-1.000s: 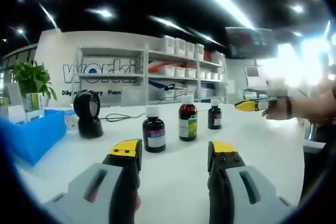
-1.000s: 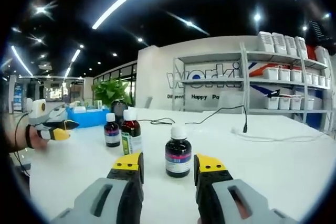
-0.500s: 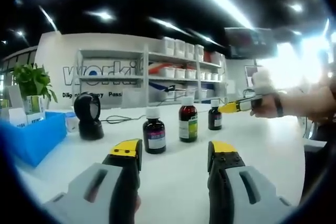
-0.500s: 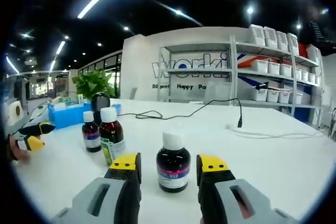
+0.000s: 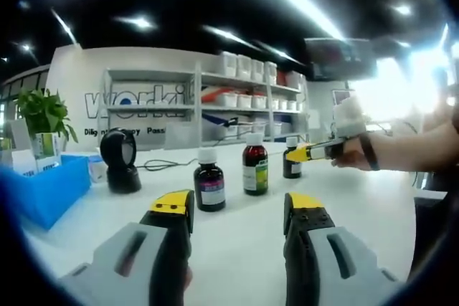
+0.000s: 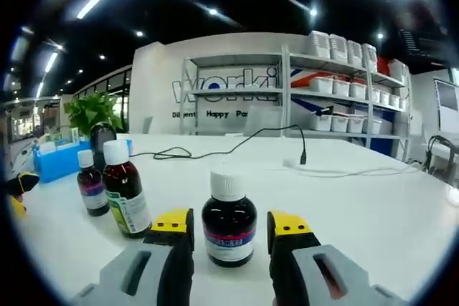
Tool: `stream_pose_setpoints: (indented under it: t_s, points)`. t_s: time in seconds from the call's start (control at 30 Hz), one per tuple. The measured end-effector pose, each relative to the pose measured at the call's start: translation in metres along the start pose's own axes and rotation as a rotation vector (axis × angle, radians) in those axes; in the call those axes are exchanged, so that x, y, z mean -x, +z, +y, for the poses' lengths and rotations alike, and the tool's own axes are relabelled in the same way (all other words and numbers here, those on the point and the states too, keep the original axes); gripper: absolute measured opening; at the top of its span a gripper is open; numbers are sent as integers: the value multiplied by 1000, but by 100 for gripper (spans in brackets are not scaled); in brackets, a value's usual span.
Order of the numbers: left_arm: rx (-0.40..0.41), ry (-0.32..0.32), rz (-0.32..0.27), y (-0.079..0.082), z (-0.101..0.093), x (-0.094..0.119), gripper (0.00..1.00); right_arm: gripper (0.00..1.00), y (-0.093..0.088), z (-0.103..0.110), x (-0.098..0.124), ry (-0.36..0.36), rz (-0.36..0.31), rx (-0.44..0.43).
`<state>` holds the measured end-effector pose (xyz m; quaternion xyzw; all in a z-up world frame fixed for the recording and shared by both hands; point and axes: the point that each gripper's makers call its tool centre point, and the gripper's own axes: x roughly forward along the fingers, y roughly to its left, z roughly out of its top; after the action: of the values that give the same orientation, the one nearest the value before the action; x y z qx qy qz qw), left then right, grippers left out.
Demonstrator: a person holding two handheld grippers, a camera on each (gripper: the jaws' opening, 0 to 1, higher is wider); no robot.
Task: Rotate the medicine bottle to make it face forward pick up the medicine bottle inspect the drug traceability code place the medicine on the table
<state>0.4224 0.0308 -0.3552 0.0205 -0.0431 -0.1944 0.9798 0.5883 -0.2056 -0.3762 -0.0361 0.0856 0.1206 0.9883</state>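
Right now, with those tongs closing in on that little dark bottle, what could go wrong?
1. The right tongs are open with the small medicine bottle between the jaws; an off-centre close could tip it over.
2. The taller green-labelled bottle stands close beside it, so a jaw swinging sideways might knock it.
3. The label faces the camera now; a clumsy grip could cover the code or twist it away.
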Motion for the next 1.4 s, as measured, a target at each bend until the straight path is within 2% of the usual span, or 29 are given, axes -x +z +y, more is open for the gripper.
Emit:
stream_pose_setpoints:
  t_s: [0.17, 0.3, 0.7, 0.77, 0.83, 1.0, 1.1, 1.27, 1.33, 1.4]
  points:
    - [3, 0, -3, 1, -1, 0, 41, 32, -4, 4, -3, -47, -1, 39]
    - [3, -4, 0, 0, -1, 0, 41, 28, -5, 1, -4, -82, 6, 33]
    - [5, -14, -4, 1, -2, 1, 41, 27, -5, -1, -3, -35, -3, 9]
    - [4, -16, -5, 1, -3, 0, 41, 27, -4, -2, -2, -19, -7, -25]
    - [3, -15, -4, 1, -3, 0, 41, 26, -3, -2, -2, -8, -9, 2]
    - [3, -10, -2, 0, -2, 0, 41, 26, 11, 0, 1, 52, -46, -7]
    - [2, -10, -2, 0, -2, 0, 41, 26, 25, 3, 4, 93, -68, -11]
    - [-2, -8, 1, 0, -2, 0, 41, 26, 56, 10, 10, 207, -114, -14]
    - [-8, -2, 1, 0, -2, 0, 41, 26, 72, 12, 12, 258, -163, 28]
    - [-5, 3, -1, 1, -1, 1, 41, 26, 80, 9, 12, 277, -158, 15]
